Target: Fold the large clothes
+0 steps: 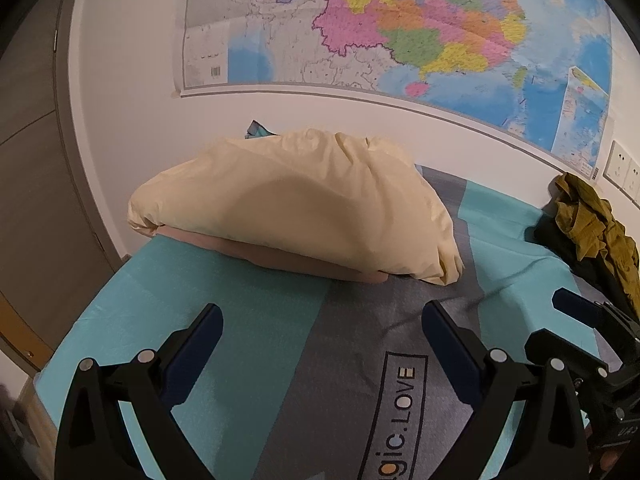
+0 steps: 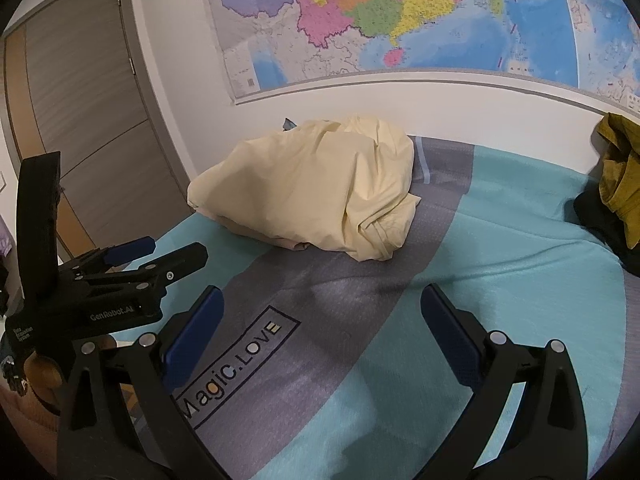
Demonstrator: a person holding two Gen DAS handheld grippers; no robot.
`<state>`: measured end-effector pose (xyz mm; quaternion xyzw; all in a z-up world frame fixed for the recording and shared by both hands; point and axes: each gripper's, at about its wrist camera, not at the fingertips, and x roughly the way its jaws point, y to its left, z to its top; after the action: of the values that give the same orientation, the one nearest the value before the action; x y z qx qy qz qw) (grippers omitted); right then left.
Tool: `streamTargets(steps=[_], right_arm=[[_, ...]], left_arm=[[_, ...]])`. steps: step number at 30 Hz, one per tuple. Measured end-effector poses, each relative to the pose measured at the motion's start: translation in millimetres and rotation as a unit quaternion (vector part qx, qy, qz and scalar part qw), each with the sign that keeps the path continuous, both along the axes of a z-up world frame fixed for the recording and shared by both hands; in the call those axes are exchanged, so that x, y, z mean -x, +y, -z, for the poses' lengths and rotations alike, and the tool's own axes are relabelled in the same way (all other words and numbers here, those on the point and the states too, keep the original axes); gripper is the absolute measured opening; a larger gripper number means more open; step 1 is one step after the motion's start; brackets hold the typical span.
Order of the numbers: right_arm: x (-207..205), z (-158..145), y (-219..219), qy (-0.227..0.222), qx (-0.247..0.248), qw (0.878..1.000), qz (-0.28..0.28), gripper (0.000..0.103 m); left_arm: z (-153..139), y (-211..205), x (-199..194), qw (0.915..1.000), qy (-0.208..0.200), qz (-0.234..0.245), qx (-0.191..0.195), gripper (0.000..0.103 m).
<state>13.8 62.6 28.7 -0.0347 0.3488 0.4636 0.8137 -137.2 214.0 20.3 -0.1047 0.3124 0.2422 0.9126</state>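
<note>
Both the left tongs [image 1: 322,328] and right tongs [image 2: 322,310] hang apart and empty above the bed [image 2: 520,240], likely ready to reach. The cream garment [image 1: 296,204] sits bunched near the wall; olive clothes [image 1: 592,216] wait well apart, rightward

A big political wall map [image 1: 400,28] fills the top of the frame, its provinces in pink, yellow, green and orange beside blue sea, hung on a white wall [image 1: 132,80]. Below it the bed wears a teal and grey bedspread [image 2: 500,240] with a boxed "Magic.LOVE" print [image 2: 236,364] at lower centre. At the left edge stands a grey-brown door [image 2: 88,120] with wood-toned trim. White wall sockets [image 1: 622,170] sit at the right edge, just under the map's corner.
</note>
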Motion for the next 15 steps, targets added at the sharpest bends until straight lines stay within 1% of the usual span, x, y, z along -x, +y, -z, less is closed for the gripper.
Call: streamTargets(steps=[15], right_arm=[[5.3, -1.7, -6.3, -0.003, -0.004, 1.0, 0.002, 0.097]], left_arm=[[-1.0, -10.8, 4.9, 1.0, -0.001, 0.007, -0.006, 0.096]])
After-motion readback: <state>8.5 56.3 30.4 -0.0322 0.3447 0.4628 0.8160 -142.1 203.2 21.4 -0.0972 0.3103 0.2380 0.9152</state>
